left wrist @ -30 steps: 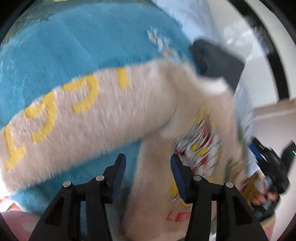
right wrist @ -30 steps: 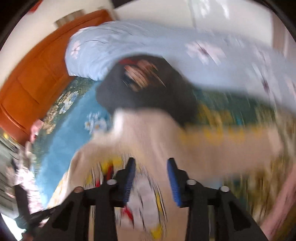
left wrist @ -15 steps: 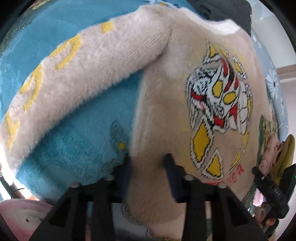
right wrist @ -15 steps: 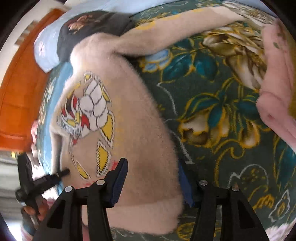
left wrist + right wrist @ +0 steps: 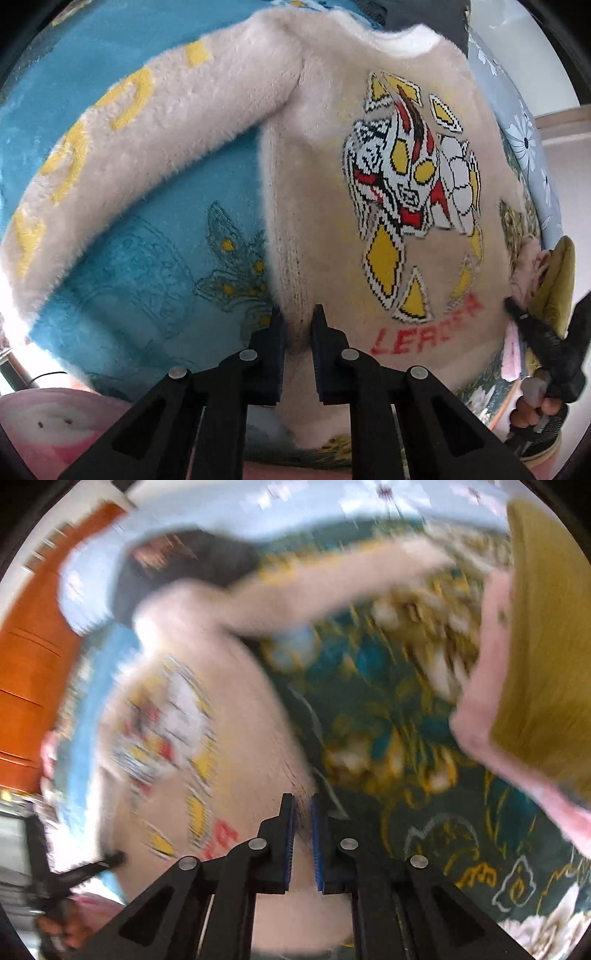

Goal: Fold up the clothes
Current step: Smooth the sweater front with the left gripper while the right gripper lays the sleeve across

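A fuzzy cream sweater with a red, white and yellow cartoon face and red lettering lies spread on the bed, one sleeve with yellow letters stretched to the left. My left gripper is shut on the sweater's left bottom edge. The sweater also shows, blurred, in the right wrist view, where my right gripper is shut on its right bottom edge. The right gripper appears at the far right of the left wrist view.
The bed has a teal blanket on the left and a dark green floral cover on the right. A folded pink and mustard pile lies to the right. A dark garment lies beyond the collar, an orange wooden headboard behind.
Both grippers came down onto the sweater's bottom hem, one at each side, and closed from open onto its edges. The right wrist view is now motion-blurred.
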Demonstrator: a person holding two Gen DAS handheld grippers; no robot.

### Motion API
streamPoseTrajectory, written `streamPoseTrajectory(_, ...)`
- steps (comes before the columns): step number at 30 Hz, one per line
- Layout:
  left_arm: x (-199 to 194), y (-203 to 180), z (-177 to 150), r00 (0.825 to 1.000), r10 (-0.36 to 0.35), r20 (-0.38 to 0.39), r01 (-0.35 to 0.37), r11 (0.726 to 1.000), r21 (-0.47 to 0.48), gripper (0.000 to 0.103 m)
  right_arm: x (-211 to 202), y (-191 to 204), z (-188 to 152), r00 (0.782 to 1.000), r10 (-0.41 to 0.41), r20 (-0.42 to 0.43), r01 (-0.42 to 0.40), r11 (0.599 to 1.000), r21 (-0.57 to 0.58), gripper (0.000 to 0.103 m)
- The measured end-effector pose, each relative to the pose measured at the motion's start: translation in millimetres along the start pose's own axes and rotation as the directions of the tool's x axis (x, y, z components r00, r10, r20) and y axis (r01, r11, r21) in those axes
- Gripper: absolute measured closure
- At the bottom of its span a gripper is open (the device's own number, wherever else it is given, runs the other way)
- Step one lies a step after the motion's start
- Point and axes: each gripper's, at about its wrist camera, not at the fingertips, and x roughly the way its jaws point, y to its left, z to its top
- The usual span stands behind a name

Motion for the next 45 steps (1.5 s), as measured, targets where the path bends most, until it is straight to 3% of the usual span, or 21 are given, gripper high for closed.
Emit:
streamPoseTrajectory(3,-9.6,4.8,0.2,0.999,-0.021,0.029,0.022,0.999,-0.043,0.075,-17.2,-1.3,0.9,0.999,0.012,0.049,-0.013,1.000,0.013,0.089)
streamPoseTrajectory(5,-20.4,8.9,1.4,0.996,-0.052,0.068,0.058,0.995,-0.082,0.074,-28.7,-2.1,1.5,0.996,0.020,0.081,-0.022,1.000,0.021,0.090)
streamPoseTrajectory(9,-56.5,10.4,4.5,0.969,-0.119,0.214,0.152,0.978,-0.144,0.070,-51.6,-3.9,2.8,0.989,0.035,0.147,-0.041,0.999,0.036,0.089)
streamPoseTrajectory(13,-94.9,6.5,7.2,0.915,-0.160,0.371,0.240,0.954,-0.181,0.060,-75.7,-4.6,3.3,0.976,0.052,0.212,-0.063,0.997,0.046,0.086)
streamPoseTrajectory(18,-143.0,1.6,10.4,0.811,-0.190,0.554,0.354,0.912,-0.206,0.058,-117.3,4.1,-5.8,0.944,0.125,0.304,-0.131,0.991,0.002,0.073)
streamPoseTrajectory(21,-143.9,-6.8,18.4,0.795,-0.209,0.569,0.395,0.891,-0.225,0.051,-136.0,3.5,-7.5,0.925,0.165,0.343,-0.172,0.985,-0.010,0.064)
streamPoseTrajectory(22,-140.5,-10.5,25.6,0.795,-0.231,0.561,0.411,0.885,-0.218,0.050,-140.5,2.7,-6.3,0.918,0.179,0.353,-0.187,0.982,-0.013,0.062)
streamPoseTrajectory(24,-133.6,-21.6,35.3,0.809,-0.221,0.545,0.383,0.901,-0.203,0.050,-144.7,0.1,0.2,0.905,0.217,0.366,-0.227,0.974,-0.016,0.055)
streamPoseTrajectory(28,-106.9,-29.6,50.3,0.859,-0.183,0.478,0.319,0.921,-0.221,0.049,-138.1,-8.5,19.5,0.891,0.260,0.371,-0.288,0.958,0.020,0.049)
streamPoseTrajectory(30,-97.0,-21.7,54.1,0.866,-0.174,0.468,0.318,0.914,-0.250,0.049,-122.7,-14.1,38.3,0.893,0.282,0.352,-0.322,0.945,0.062,0.047)
streamPoseTrajectory(33,-82.9,-8.6,59.5,0.875,-0.161,0.456,0.320,0.901,-0.295,0.048,-94.8,-22.6,67.9,0.901,0.292,0.320,-0.348,0.928,0.133,0.046)
streamPoseTrajectory(38,-59.3,13.3,68.5,0.890,-0.142,0.434,0.319,0.874,-0.368,0.048,-46.1,-45.4,129.5,0.931,0.217,0.294,-0.306,0.904,0.300,0.045)
streamPoseTrajectory(41,-50.3,8.5,73.8,0.899,-0.138,0.415,0.302,0.882,-0.362,0.048,-15.1,-59.6,164.3,0.952,0.144,0.269,-0.246,0.883,0.400,0.045)
streamPoseTrajectory(45,-38.5,0.9,80.9,0.912,-0.133,0.389,0.280,0.894,-0.349,0.047,15.1,-60.6,192.0,0.968,0.092,0.232,-0.184,0.893,0.411,0.044)
